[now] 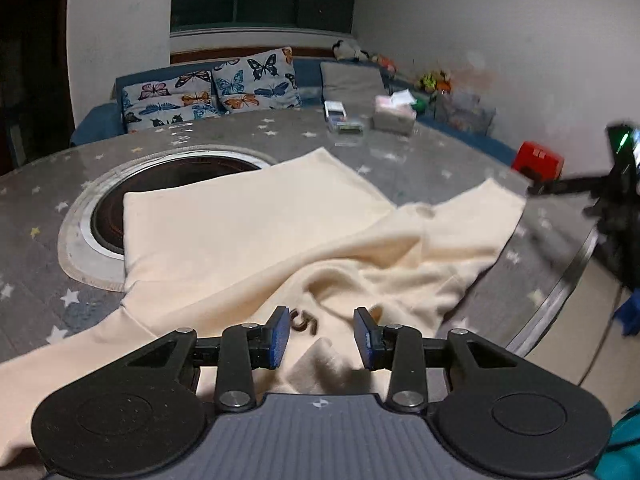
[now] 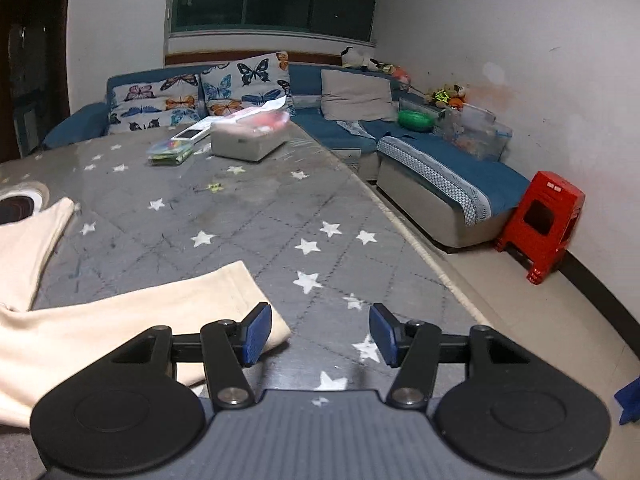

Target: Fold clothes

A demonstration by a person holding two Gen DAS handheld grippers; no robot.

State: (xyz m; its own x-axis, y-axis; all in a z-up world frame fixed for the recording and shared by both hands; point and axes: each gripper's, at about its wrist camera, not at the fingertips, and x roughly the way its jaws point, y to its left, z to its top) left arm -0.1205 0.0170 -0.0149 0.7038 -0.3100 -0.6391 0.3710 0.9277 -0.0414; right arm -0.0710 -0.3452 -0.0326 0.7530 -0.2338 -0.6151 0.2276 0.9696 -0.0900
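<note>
A cream sweatshirt (image 1: 248,240) lies spread and partly rumpled on the grey star-patterned table (image 1: 40,216). Dark lettering shows near its rumpled middle. My left gripper (image 1: 322,334) is open and empty, just above that rumpled part. One sleeve (image 2: 132,320) reaches right across the table in the right wrist view. My right gripper (image 2: 320,334) is open and empty, low over the table (image 2: 248,208), with its left finger by the sleeve's cuff end. The right gripper also shows blurred at the far right of the left wrist view (image 1: 616,184).
A round recessed burner (image 1: 168,196) is set in the table, partly under the sweatshirt. A tissue box (image 2: 248,140), a phone and a packet lie at the far end. A blue sofa (image 2: 432,160) and a red stool (image 2: 540,224) stand beyond the table's right edge.
</note>
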